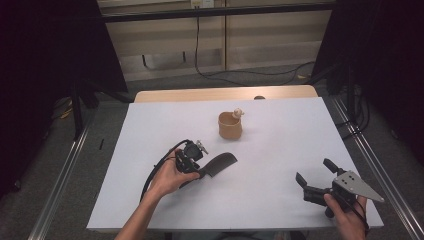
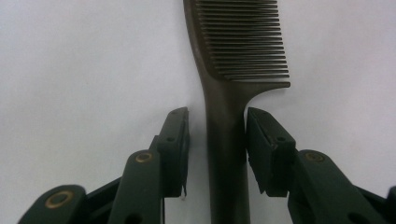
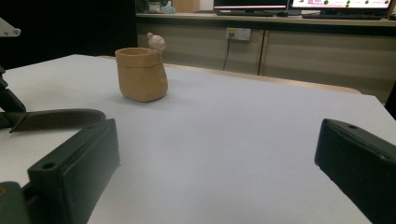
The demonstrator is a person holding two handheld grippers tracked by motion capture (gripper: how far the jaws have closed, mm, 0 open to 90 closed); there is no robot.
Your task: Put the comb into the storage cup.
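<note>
Black jaws of the left gripper (image 2: 217,140) stand on either side of the dark comb's (image 2: 227,121) handle, the right one just touching it and the left with a gap, so the comb lies flat on the white counter (image 1: 280,165) not yet clamped. If they close this low and off-centre, the thin handle may slide or pivot away. The right gripper (image 1: 316,176) hangs released nearby, and farther back the tan pot (image 1: 230,125) could tip if the comb swings into it.
</note>
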